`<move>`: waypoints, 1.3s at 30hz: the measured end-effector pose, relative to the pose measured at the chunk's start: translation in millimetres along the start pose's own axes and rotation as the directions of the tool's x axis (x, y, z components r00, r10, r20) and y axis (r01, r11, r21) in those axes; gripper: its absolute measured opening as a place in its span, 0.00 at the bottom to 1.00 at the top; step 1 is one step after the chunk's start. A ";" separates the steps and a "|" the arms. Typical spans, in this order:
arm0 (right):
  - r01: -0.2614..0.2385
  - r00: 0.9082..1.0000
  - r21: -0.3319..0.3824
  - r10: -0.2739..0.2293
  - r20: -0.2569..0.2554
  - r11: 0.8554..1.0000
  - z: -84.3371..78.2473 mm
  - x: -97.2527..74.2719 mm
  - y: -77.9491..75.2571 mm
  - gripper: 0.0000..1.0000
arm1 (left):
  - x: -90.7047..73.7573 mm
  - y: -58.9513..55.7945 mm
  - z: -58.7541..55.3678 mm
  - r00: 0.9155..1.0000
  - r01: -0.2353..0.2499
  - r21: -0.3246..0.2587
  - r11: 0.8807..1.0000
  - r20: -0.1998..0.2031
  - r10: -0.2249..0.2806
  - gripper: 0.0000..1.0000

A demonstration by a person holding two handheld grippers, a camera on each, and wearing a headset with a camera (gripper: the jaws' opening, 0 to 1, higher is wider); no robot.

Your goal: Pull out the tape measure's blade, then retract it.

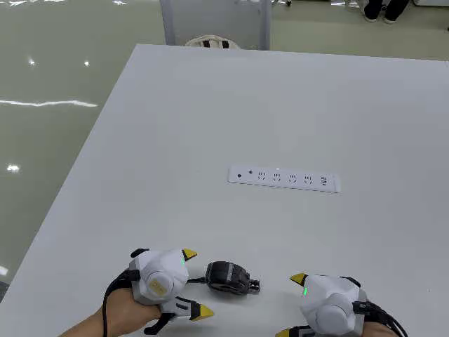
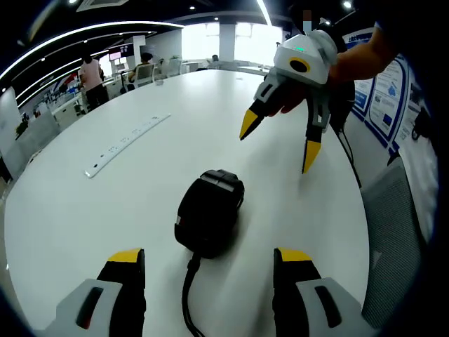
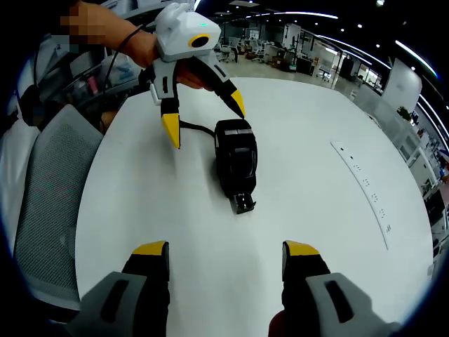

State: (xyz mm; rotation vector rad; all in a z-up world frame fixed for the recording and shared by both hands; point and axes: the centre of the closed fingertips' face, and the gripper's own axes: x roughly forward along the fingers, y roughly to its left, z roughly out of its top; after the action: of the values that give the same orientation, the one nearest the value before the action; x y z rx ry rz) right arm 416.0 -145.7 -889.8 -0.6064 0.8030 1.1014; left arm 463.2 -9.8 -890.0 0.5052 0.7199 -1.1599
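A black tape measure (image 1: 228, 276) lies on the white table (image 1: 280, 105) near its front edge, blade drawn in, with the hook end pointing toward the right gripper. My left gripper (image 1: 196, 283) stands open just left of it, apart from it, and the tape measure's (image 2: 210, 209) black cord runs back between the jaws. My right gripper (image 1: 291, 305) is open a short way to the right of it, nothing held. In the right gripper view the tape measure (image 3: 236, 160) lies ahead of the open right gripper (image 3: 226, 249), with the left gripper (image 3: 205, 117) beyond it. The right gripper (image 2: 280, 140) hovers past the case, ahead of the left gripper (image 2: 210, 256).
A white power strip (image 1: 283, 178) lies flat mid-table, well beyond the tape measure. A chair (image 1: 210, 21) stands at the table's far edge. A grey mesh chair (image 3: 49, 203) is at the near side by the person. Bare tabletop surrounds the tape measure.
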 end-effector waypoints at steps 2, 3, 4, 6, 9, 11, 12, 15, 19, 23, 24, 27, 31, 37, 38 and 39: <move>0.000 1.000 -0.005 0.000 0.002 1.000 0.7 0.8 -1.0 0.65 | 1.5 0.9 0.2 1.000 0.004 0.007 1.000 -0.002 -0.004 0.71; 0.001 1.000 -0.004 -0.001 0.003 1.000 0.9 1.9 -2.1 0.65 | 2.4 1.7 0.3 1.000 0.006 0.011 1.000 -0.005 -0.006 0.71; 0.001 1.000 -0.006 -0.001 0.003 1.000 0.9 2.6 -2.7 0.65 | 2.6 2.0 0.6 1.000 0.007 0.016 1.000 -0.005 -0.007 0.71; 0.002 1.000 -0.005 -0.002 0.005 1.000 1.6 3.7 -4.1 0.65 | 3.6 2.8 1.2 1.000 0.010 0.021 1.000 -0.006 -0.010 0.70; -0.001 1.000 -0.012 0.001 0.005 1.000 2.2 6.6 -5.5 0.64 | 6.5 4.7 1.0 1.000 0.014 0.029 0.999 -0.010 -0.014 0.69; -0.005 1.000 -0.018 0.005 0.011 1.000 3.5 8.2 -6.2 0.62 | 7.5 4.4 2.0 1.000 0.019 0.031 0.999 -0.009 -0.019 0.69; -0.004 1.000 -0.017 0.004 0.010 1.000 3.9 9.0 -6.8 0.62 | 8.4 4.5 1.8 1.000 0.021 0.031 0.999 -0.009 -0.021 0.69; -0.006 1.000 -0.025 0.006 0.009 1.000 4.5 12.1 -8.0 0.61 | 11.0 4.7 1.3 1.000 0.027 0.037 0.999 -0.013 -0.027 0.69; -0.010 1.000 -0.029 0.011 0.009 1.000 5.9 15.7 -9.4 0.60 | 13.9 5.3 1.2 0.999 0.035 0.045 0.998 -0.017 -0.034 0.68; -0.013 1.000 -0.032 0.013 0.008 0.999 6.3 18.3 -10.8 0.58 | 16.0 6.1 2.2 0.999 0.039 0.048 0.998 -0.018 -0.038 0.67; -0.011 1.000 -0.028 0.011 0.010 1.000 7.1 19.1 -11.5 0.58 | 17.0 7.0 2.6 0.999 0.040 0.048 0.998 -0.019 -0.039 0.67; -0.015 1.000 -0.029 0.015 0.009 0.999 7.1 21.6 -12.3 0.57 | 18.4 8.0 3.6 0.999 0.042 0.052 0.998 -0.019 -0.041 0.66; -0.016 1.000 -0.033 0.016 0.008 0.999 7.1 24.1 -13.6 0.56 | 20.4 8.1 4.8 0.999 0.051 0.063 0.997 -0.019 -0.049 0.66; -0.012 1.000 -0.035 0.012 0.013 0.999 9.2 26.3 -16.7 0.54 | 23.5 8.0 7.4 0.998 0.061 0.084 0.995 -0.021 -0.059 0.63; -0.012 1.000 -0.035 0.013 0.014 0.999 9.3 26.8 -16.9 0.53 | 23.8 8.0 7.9 0.998 0.063 0.088 0.994 -0.022 -0.061 0.63; -0.013 1.000 -0.036 0.013 0.017 0.999 10.1 27.7 -17.5 0.52 | 24.3 7.6 8.8 0.998 0.067 0.090 0.994 -0.021 -0.065 0.63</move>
State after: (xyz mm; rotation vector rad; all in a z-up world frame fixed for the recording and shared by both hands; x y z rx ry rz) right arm 441.4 -129.1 -905.8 -0.6220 0.7744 1.1337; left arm 477.9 -28.9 -901.9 0.5723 0.7058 -1.2553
